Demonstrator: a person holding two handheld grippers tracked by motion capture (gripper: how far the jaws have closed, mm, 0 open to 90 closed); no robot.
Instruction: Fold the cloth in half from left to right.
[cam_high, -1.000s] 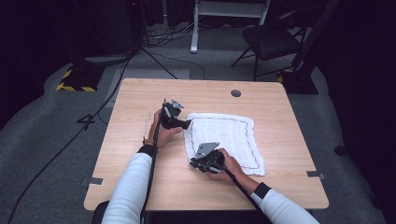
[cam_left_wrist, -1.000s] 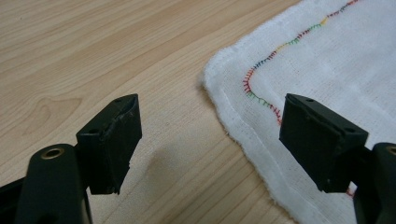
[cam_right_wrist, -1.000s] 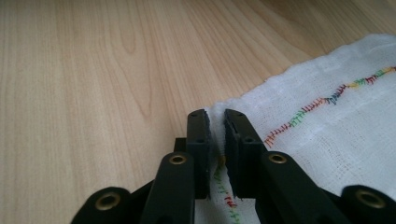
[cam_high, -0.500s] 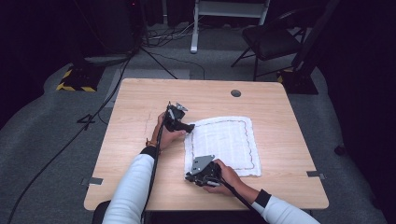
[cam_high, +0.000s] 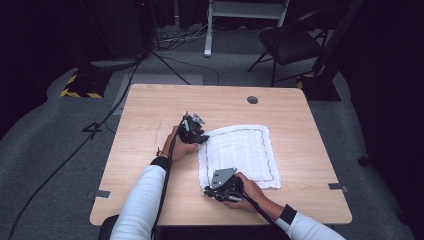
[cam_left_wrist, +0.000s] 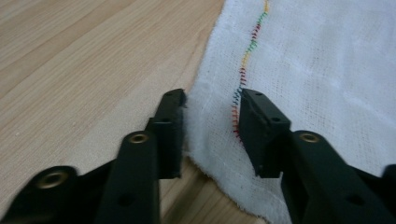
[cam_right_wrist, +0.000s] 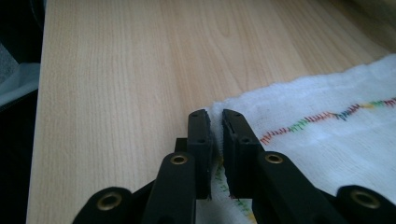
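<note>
White cloth (cam_high: 239, 156) with a stitched coloured border lies flat on the wooden table (cam_high: 150, 105), right of centre.

High view: left gripper (cam_high: 201, 138) sits at the cloth's far-left corner, about 10 o'clock from the cloth's middle. Right gripper (cam_high: 212, 191) sits at the near-left corner, about 7 o'clock. Step in hand, by my reading: taking hold of the two left corners ahead of a fold. One corner looks taken, the other is being taken.

Left gripper view: jaws have just been closing and stand part-way in. The cloth's edge and its coloured stitching (cam_left_wrist: 243, 70) lie between them. A gap shows on each side of the fabric, so the pads are not pressing yet. The edge runs from 6 o'clock up to 12 o'clock through the gap.

Right gripper view: jaws are closed on the cloth's corner, with fabric pinched in the narrow slit between them. The rest of the cloth spreads away toward 3 o'clock.

Next move, as I judge it: the left jaws need to finish closing on the hem. Both corners should then rise together, evenly, so the cloth does not drag or bunch.
</note>
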